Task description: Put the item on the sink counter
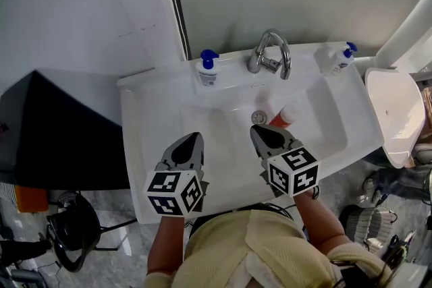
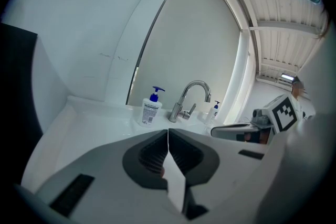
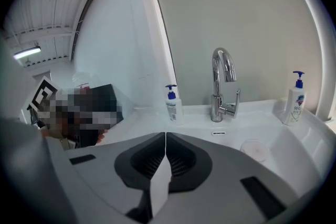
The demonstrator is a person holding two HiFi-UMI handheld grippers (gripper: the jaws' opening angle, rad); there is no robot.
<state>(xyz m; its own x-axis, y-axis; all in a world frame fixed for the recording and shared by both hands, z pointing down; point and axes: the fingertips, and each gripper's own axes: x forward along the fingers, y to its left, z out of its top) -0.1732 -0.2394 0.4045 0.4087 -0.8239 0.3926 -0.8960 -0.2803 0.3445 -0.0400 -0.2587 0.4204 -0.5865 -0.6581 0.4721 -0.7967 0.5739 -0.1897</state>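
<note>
Both my hands are over the sink now. My right gripper (image 1: 256, 131) hangs low over the basin (image 1: 324, 119), its fingers clenched tight together with nothing between them. The right gripper view shows only the closed seam. My left gripper (image 1: 195, 137) is the same: fingers pressed shut and empty, parked over the near side of the basin.

The item, an orange bottle (image 1: 284, 116) with a white cap, lies on its side down in the basin. It's just right of the drain (image 1: 259, 117) and just beyond my right fingertips. I can't tell whether they touch it.

So nothing is done yet, by my reckoning. The bottle isn't gripped and it isn't up on the bench (image 1: 145, 125). What's left is the whole job: open the right fingers, take the bottle, lift it out and set it on the flat rim, perhaps near the faucet (image 1: 271, 54) or a pump bottle (image 1: 208, 69).
</note>
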